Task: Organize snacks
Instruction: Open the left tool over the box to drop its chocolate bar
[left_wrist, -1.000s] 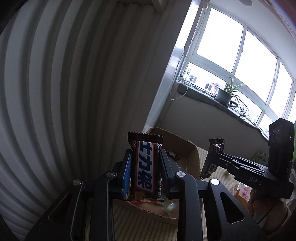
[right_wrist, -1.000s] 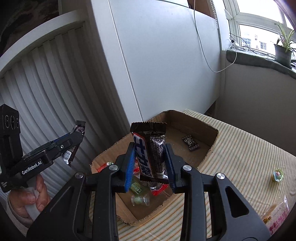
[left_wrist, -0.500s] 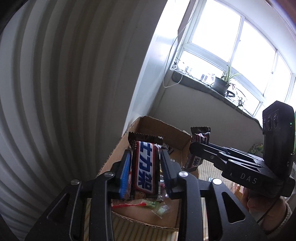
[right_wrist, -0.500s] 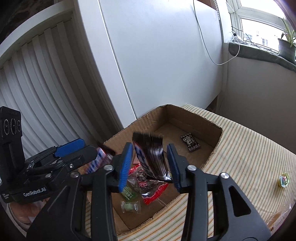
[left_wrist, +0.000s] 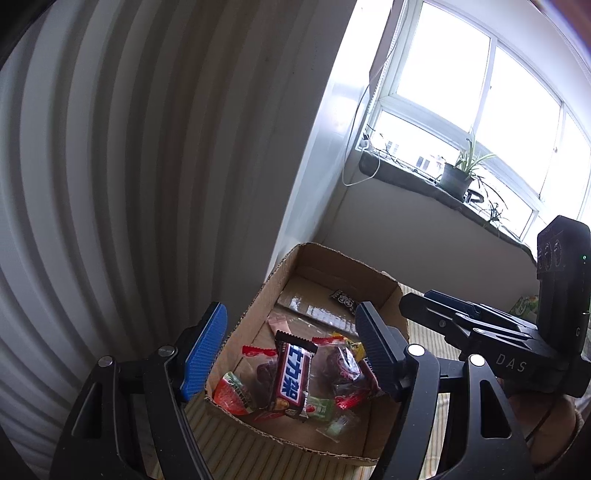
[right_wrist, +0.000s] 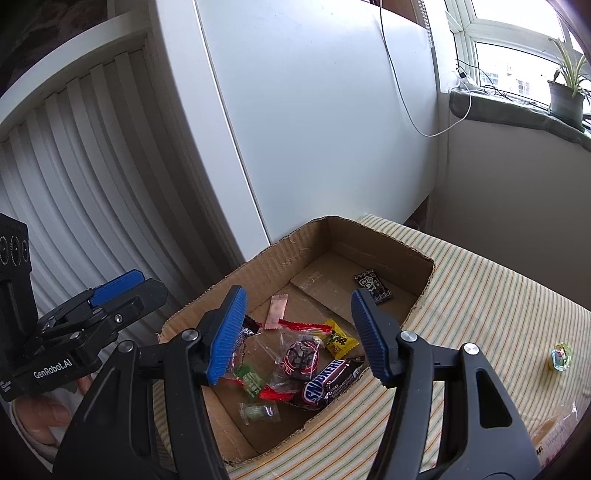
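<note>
Both tongs, left (left_wrist: 291, 354) and right (right_wrist: 297, 332), were opening, empty, over the box (right_wrist: 380, 236); bars (right_wrist: 328, 380) lay inside; best lift clear before reaching for bench sweets (right_wrist: 560, 355).

A brown Snickers bar (right_wrist: 332, 382) lies flat among red, green and yellow wrapped sweets (right_wrist: 295, 354) at the cardboard box's (right_wrist: 388, 240) six-o'clock end.

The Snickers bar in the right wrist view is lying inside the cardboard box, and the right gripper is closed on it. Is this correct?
Not quite. The Snickers bar does lie inside the cardboard box, but the right gripper does not grip it: its jaws are opening, nothing between them. The right wrist view shows this.
</note>
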